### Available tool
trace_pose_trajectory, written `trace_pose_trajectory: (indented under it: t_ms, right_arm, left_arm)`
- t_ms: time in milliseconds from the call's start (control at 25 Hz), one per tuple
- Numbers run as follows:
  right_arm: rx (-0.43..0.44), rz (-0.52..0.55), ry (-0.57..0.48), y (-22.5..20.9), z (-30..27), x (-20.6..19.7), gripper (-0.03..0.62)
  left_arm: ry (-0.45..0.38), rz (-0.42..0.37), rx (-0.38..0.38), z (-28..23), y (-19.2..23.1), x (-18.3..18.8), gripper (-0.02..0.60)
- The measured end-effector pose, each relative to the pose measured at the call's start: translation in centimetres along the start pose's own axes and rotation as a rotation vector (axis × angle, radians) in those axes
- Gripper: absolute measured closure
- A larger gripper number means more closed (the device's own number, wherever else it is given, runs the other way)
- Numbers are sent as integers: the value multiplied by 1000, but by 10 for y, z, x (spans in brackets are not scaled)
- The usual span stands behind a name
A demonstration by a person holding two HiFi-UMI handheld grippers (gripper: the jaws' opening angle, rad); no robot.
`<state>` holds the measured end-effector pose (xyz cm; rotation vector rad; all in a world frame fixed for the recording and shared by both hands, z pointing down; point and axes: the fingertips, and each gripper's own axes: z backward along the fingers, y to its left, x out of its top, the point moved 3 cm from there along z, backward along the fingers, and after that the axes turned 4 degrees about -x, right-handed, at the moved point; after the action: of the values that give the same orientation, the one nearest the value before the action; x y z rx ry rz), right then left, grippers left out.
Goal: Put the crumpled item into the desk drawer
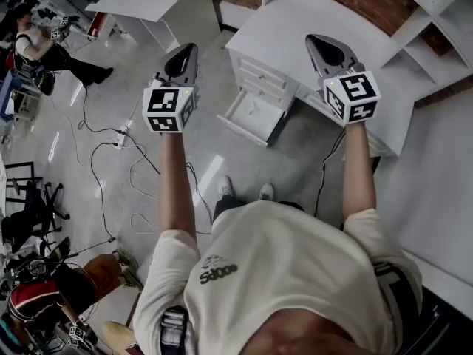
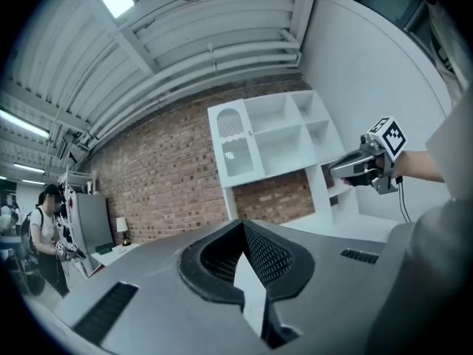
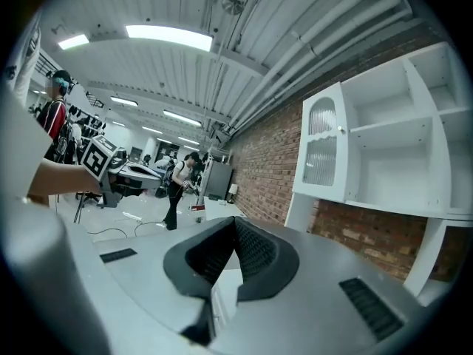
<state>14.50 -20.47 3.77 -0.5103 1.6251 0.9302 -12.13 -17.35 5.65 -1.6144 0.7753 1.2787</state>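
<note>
The right gripper point(image 1: 316, 43) and its forearm point(image 1: 358, 172) hide part of the desk point(image 1: 288, 21). Inside the drawer point(image 1: 255, 115), contents are too small to tell (just pale); the shelf unit point(image 1: 437, 2) runs off the head view's corner.

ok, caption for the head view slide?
Left gripper and right gripper raised, both shut and empty, facing white desk with one drawer pulled open.

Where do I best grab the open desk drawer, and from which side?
Grip the front panel of the open drawer over its top edge, coming from your own side. The drawer is pulled out of the white desk towards you, so that panel is its free end, and the open top leaves the edge bare. No handle can be made out.
</note>
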Motion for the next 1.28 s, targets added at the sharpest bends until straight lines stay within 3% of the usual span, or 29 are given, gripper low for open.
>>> trace_pose_trajectory:
  t_ms: [280, 480, 880, 1280]
  right_arm:
    - [-40, 25, -9, 25, 40, 11, 588]
    - [-78, 41, -15, 59, 52, 29, 588]
    - [-29, 107, -20, 145, 29, 62, 588]
    - [-32, 117, -21, 155, 22, 68, 589]
  left_arm:
    - [-19, -11, 15, 50, -5, 7, 565]
    - [-28, -46, -23, 85, 0, 11, 565]
    - [-47, -60, -53, 138, 29, 7, 565]
    - [-62, -83, -47, 150, 41, 9, 565]
